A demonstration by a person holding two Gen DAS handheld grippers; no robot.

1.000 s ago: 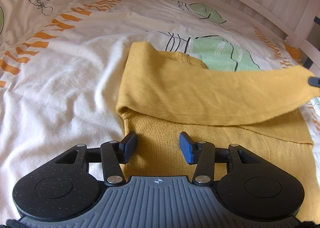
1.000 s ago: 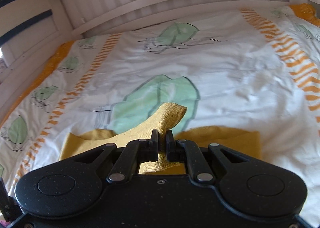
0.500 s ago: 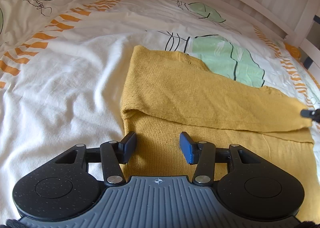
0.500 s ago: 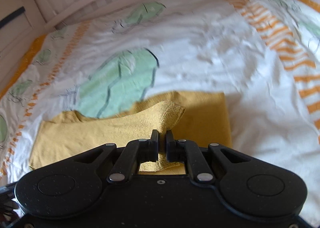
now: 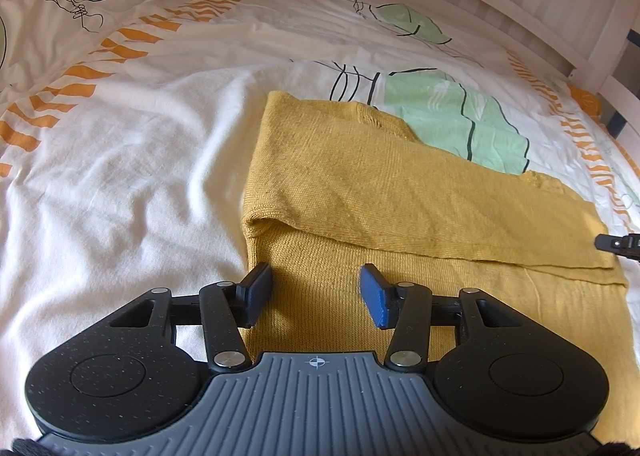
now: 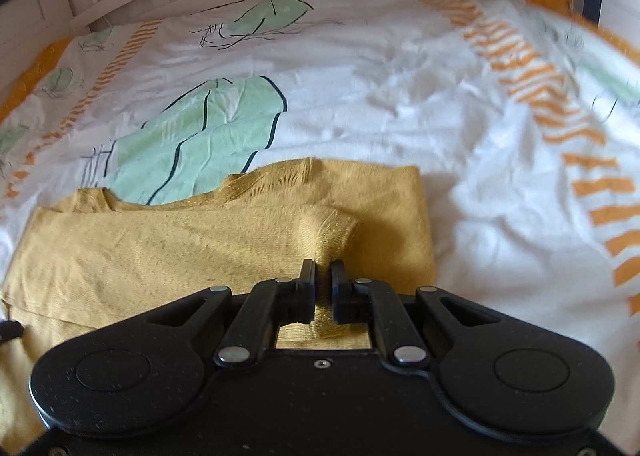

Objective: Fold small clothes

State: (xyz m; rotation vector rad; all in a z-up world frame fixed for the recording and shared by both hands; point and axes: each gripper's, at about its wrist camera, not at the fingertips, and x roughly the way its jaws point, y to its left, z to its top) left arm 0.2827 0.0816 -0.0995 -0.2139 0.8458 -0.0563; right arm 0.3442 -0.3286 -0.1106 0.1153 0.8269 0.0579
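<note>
The mustard knit top (image 5: 400, 191) lay half-folded mid-bed, soft and limp. The right gripper (image 6: 319, 286) pinched its folded corner; the left gripper (image 5: 316, 296) hovered wide open over the near hem, the likely next hold.

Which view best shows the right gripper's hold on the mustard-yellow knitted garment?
The right wrist view: the right gripper is shut on a bunched edge of the mustard-yellow knitted garment. The left wrist view shows only that gripper's tip at the frame's right edge, beside the folded-over flap.
</note>
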